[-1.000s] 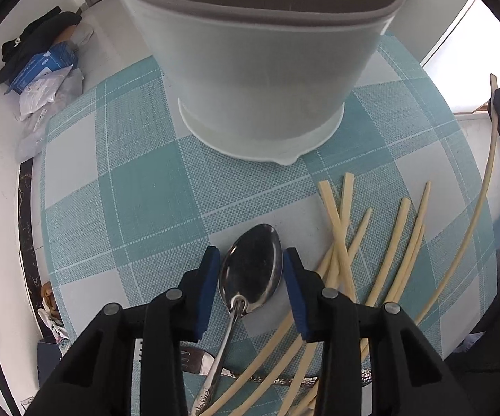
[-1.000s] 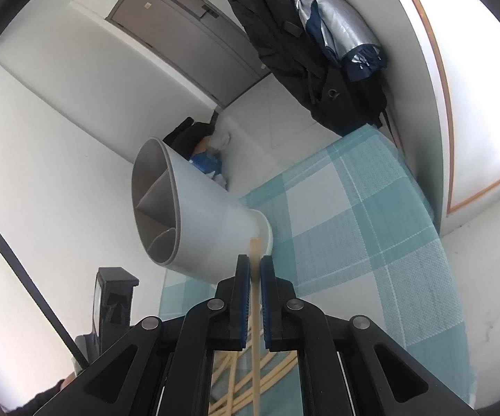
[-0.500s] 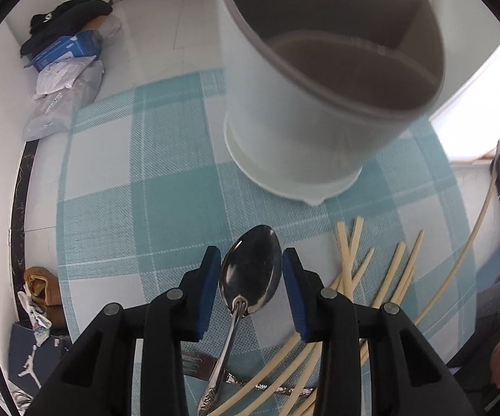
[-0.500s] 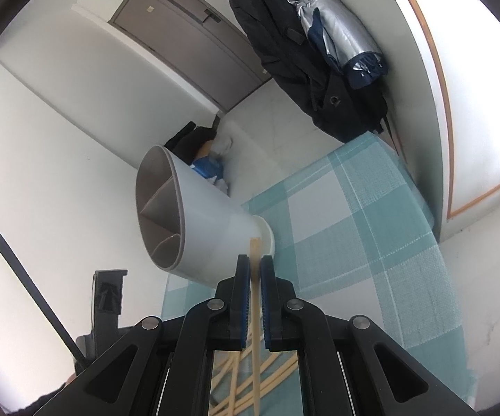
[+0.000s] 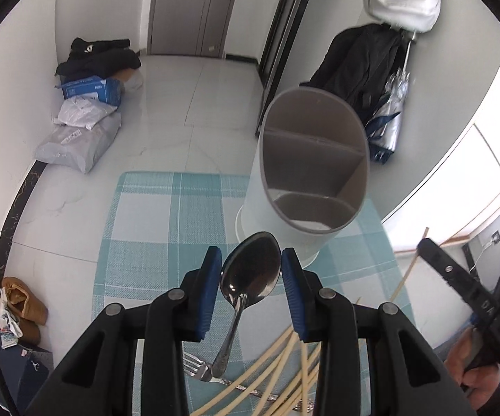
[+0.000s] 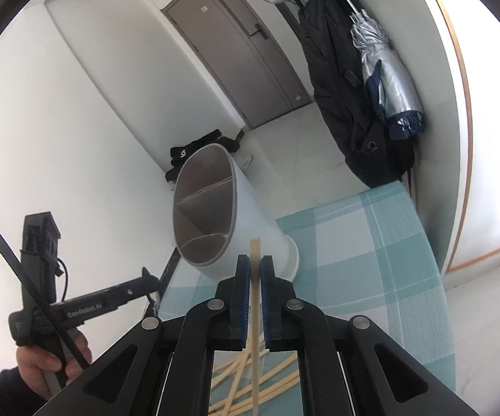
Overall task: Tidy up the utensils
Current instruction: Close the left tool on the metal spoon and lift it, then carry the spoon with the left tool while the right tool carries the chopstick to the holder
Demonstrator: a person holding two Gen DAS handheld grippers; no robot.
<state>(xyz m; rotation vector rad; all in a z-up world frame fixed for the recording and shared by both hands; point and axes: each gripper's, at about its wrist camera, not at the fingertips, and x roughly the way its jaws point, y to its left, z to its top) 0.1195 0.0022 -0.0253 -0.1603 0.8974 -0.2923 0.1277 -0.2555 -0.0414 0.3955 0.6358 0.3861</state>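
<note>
Now both grippers carry a utensil toward the divided utensil holder [image 5: 314, 173], which stands on the checked placemat [image 5: 166, 228] on the bench. The left gripper [image 5: 251, 289] clasps a metal spoon [image 5: 250, 277] across its bowl, the blue pads pressing on the two edges. The spoon's long axis runs along the fingers: bowl forward toward the holder, handle trailing back and down over the fork [image 5: 194, 367] and the loose chopsticks [image 5: 277, 374]. To seat it well, I judge the wrist should tip until the handle hangs over one compartment, then lower before letting go, since a grip on a curved bowl can slip. The right gripper [image 6: 256, 270] is pinched on a single chopstick [image 6: 255, 253], its tip pointing ahead at the holder's base, its length running back between the fingers.
</note>
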